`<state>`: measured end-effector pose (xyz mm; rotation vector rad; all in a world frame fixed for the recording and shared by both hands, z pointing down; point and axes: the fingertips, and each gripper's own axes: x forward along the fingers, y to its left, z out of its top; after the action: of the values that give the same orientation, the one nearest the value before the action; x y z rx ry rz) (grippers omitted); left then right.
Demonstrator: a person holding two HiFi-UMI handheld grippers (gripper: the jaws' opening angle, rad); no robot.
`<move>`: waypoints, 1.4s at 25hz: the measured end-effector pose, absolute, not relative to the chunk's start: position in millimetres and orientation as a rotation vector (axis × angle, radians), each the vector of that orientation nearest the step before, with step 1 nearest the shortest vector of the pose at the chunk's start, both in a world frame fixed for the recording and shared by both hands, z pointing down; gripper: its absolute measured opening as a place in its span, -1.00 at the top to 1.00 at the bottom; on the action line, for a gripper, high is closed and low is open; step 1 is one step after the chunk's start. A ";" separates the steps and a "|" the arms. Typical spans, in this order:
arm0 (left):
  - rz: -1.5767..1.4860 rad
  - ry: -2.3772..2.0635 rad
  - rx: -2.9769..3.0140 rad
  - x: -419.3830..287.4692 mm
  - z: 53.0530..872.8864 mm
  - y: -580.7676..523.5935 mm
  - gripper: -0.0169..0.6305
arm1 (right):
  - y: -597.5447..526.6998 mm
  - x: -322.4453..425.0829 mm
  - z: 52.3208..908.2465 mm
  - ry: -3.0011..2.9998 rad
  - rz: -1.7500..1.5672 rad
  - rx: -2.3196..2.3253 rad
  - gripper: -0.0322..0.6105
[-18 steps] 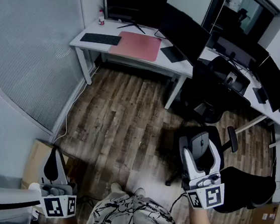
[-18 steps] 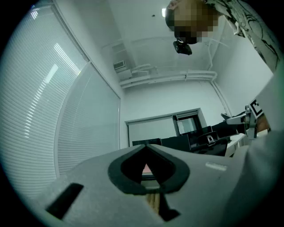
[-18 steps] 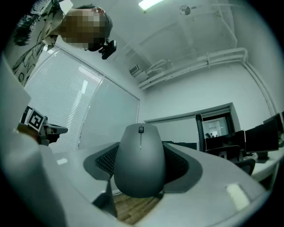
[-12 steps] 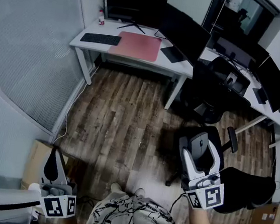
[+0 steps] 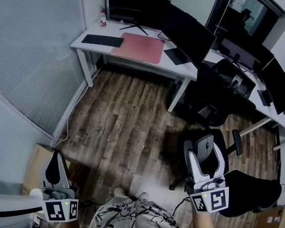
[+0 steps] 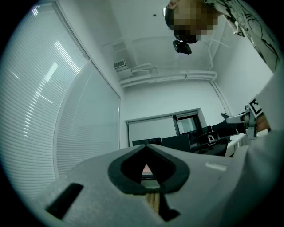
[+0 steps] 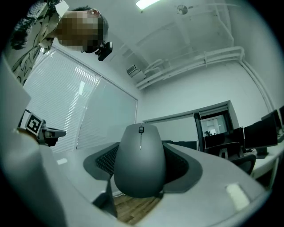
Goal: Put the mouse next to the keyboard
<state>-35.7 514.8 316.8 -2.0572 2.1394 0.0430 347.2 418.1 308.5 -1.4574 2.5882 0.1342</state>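
Observation:
A black keyboard (image 5: 102,40) lies at the left of a white desk (image 5: 138,62) across the room, beside a pink mouse pad (image 5: 138,47). My right gripper (image 5: 206,140) is low at the right, far from the desk, shut on a grey mouse (image 5: 207,151). In the right gripper view the mouse (image 7: 140,159) stands upright between the jaws of the right gripper (image 7: 142,150), its scroll wheel facing the camera. My left gripper (image 5: 54,170) hangs low at the left with nothing in it. In the left gripper view the left gripper (image 6: 146,148) is shut, its jaw tips meeting.
Wooden floor (image 5: 120,129) lies between me and the desk. Monitors (image 5: 137,7) stand along the desk's back. Black office chairs (image 5: 223,90) stand at the right, one (image 5: 248,193) just beside my right gripper. A cardboard box (image 5: 36,162) sits at the lower left by a blinded glass wall (image 5: 27,45).

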 end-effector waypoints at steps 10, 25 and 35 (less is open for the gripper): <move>0.045 2.116 -2.083 -69.5 319.7 510.1 0.95 | 421.3 312.6 308.6 2.575 0.131 -1.469 -0.04; 0.020 2.114 -2.136 -89.6 336.7 485.0 0.95 | 411.2 291.0 324.0 2.580 0.085 -1.479 -0.04; 0.015 2.107 -2.118 -85.3 331.9 431.9 0.95 | 355.5 299.9 326.9 2.556 0.092 -1.492 -0.04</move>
<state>-85.3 431.9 331.9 -2.1178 2.1071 0.0148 299.9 355.5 326.9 -1.4915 2.5560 0.0917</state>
